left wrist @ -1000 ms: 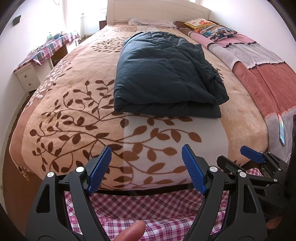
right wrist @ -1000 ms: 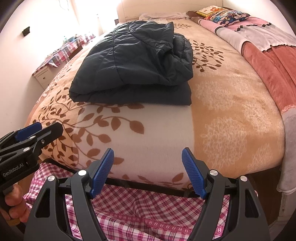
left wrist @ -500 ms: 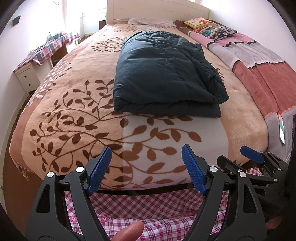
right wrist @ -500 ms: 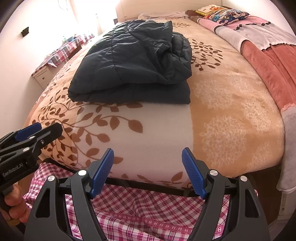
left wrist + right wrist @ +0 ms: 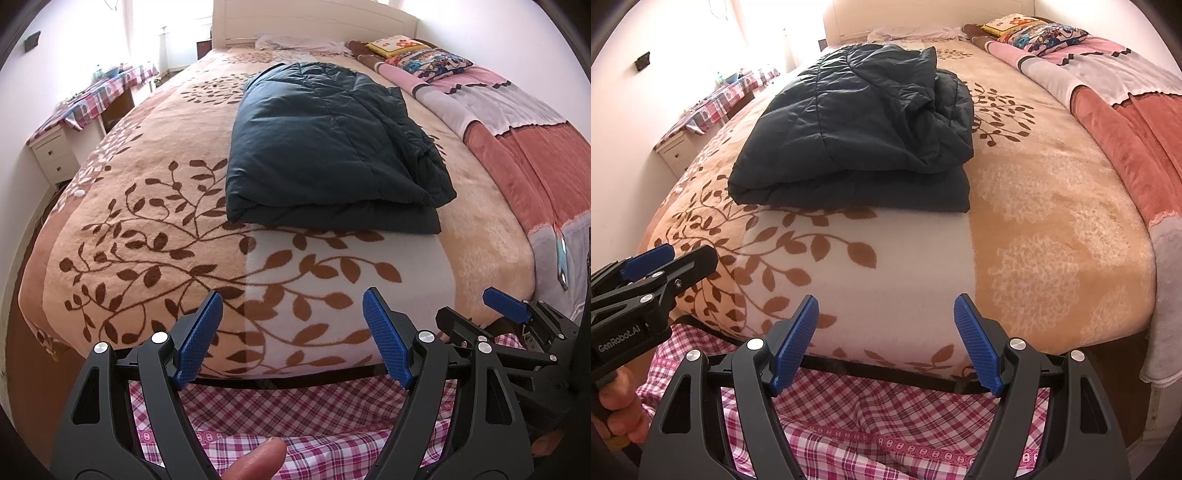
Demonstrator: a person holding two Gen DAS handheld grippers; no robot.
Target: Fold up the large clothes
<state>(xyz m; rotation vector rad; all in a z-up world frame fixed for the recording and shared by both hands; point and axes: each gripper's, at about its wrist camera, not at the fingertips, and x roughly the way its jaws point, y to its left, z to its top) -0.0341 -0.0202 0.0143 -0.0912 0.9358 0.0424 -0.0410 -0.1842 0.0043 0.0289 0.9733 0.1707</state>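
- Filling most of both views is a bed (image 5: 155, 236) under a tan blanket (image 5: 1052, 206) with brown leaf vines and a white panel at its near edge.
- A dark blue quilted jacket (image 5: 325, 147) lies folded in the middle of the bed; its long axis runs from the foot toward the headboard (image 5: 314, 18), and its thick folded edge faces the cameras.
- In the right wrist view the jacket (image 5: 857, 122) sits upper centre, with its loose rumpled layers bunched on the frame's right side.
- A pink and grey quilt (image 5: 524, 122) covers the right strip of the bed, with cushions (image 5: 424, 59) at the upper right.
- A white nightstand (image 5: 51, 155) and a checked cloth stand by the wall at upper left.
- Pink checked fabric (image 5: 886, 424) hangs below the bed's near edge.
- The left gripper (image 5: 293, 332) is held level at the bed's foot, jaws wide apart and holding nothing, well short of the jacket.
- The right gripper (image 5: 886, 336) is held just beside it, also level, jaws spread and holding nothing.
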